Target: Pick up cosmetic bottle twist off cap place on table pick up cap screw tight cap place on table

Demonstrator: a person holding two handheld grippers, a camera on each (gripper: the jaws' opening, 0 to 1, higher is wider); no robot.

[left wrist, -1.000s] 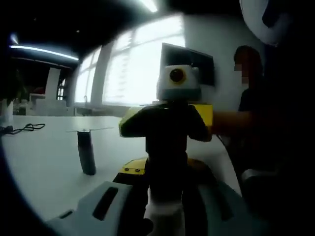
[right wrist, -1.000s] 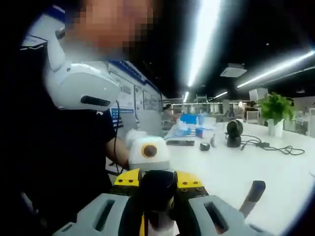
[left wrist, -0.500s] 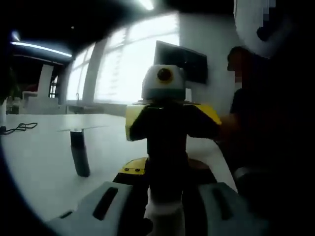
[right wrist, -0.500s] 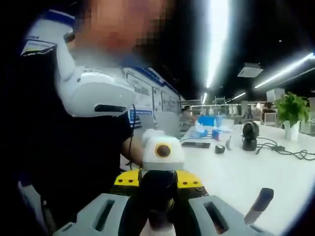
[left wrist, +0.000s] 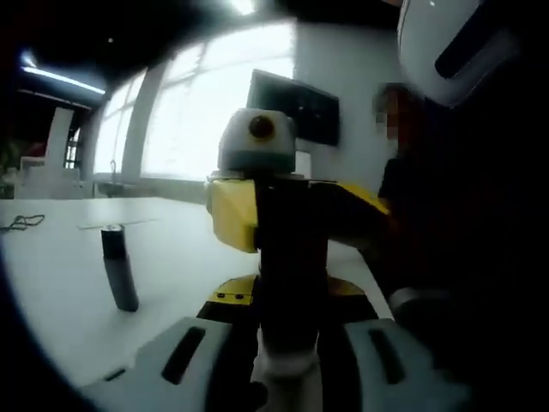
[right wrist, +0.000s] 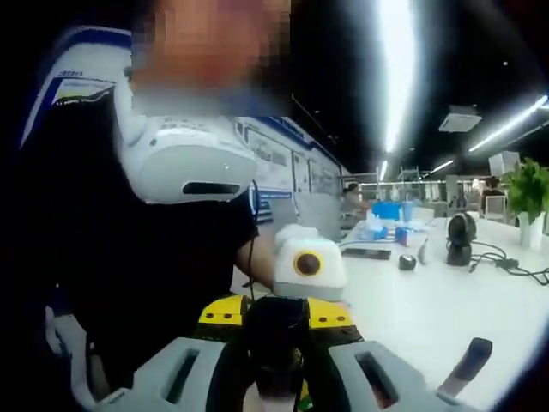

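A dark cosmetic bottle [left wrist: 292, 283] with a pale end is held off the table between both grippers, which face each other. My left gripper [left wrist: 287, 348] is shut on its lower body, grey jaws on either side. In the left gripper view the yellow right gripper [left wrist: 292, 215] is shut on the bottle's far end, where the cap sits; the cap itself is hidden by its jaws. In the right gripper view my right gripper [right wrist: 274, 356] closes on the dark cap end [right wrist: 276, 330], with the left gripper [right wrist: 279, 309] straight ahead.
A dark slim tube [left wrist: 118, 268] stands on the white table [left wrist: 60, 292], also seen as the dark slim tube [right wrist: 467, 367] at the lower right. A person in a dark shirt [right wrist: 154, 283] is close behind. Further along the table [right wrist: 412, 309] are cables, small devices and a plant.
The right gripper has rolled around the bottle's axis, its yellow body now turned in the left gripper view. Both views have panned, so the background has slid sideways.
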